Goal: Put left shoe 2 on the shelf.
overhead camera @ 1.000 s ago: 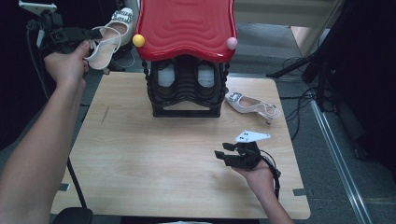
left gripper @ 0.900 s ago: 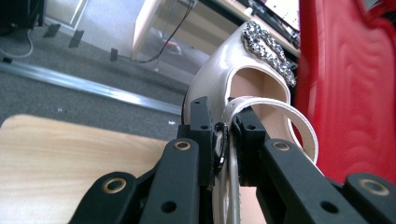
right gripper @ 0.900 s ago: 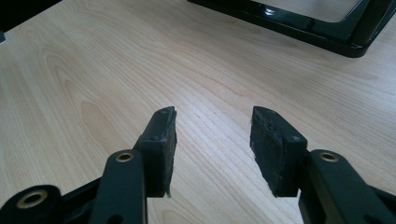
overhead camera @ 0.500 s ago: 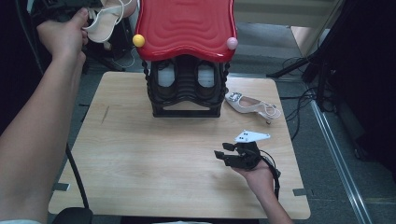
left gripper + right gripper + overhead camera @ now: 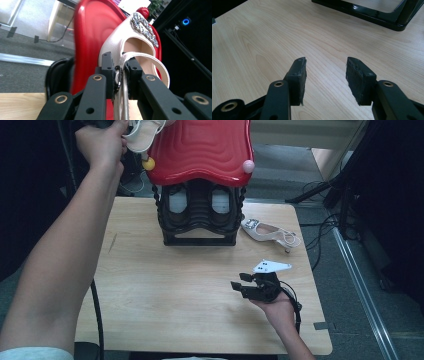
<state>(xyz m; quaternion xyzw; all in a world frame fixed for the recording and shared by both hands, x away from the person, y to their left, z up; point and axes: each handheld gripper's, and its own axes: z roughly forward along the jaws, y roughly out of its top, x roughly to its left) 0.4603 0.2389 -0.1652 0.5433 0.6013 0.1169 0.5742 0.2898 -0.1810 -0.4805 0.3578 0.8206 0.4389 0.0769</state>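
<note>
The left gripper (image 5: 117,75) is lifted high, at the far left corner of the scene, next to the red roof (image 5: 200,150) of a toy-like stand. In the left gripper view its fingers (image 5: 107,72) are closed narrow on the thin strap and small metal buckle of a cream shoe (image 5: 130,40). The shoe has a shiny stone ornament on its front and it hangs in the air, just beside the red roof; I cannot tell if it touches it. In the high view the same shoe (image 5: 142,135) shows at the top edge, held by the left hand (image 5: 100,145), above a small yellow ball (image 5: 148,164) on the roof corner. A pink ball (image 5: 248,166) sits on the other corner.

The stand has a black frame (image 5: 200,217) under the roof and it stands on the far middle part of the wooden worktop (image 5: 150,285). A second cream shoe (image 5: 270,232) lies on its side on the worktop, just to the right of the black frame.

The right gripper (image 5: 242,285) is low over the near right part of the worktop, held by the right hand (image 5: 277,307), well apart from both shoes. In the right gripper view its fingers (image 5: 298,75) stand wide, with nothing between them, only bare wood below.
</note>
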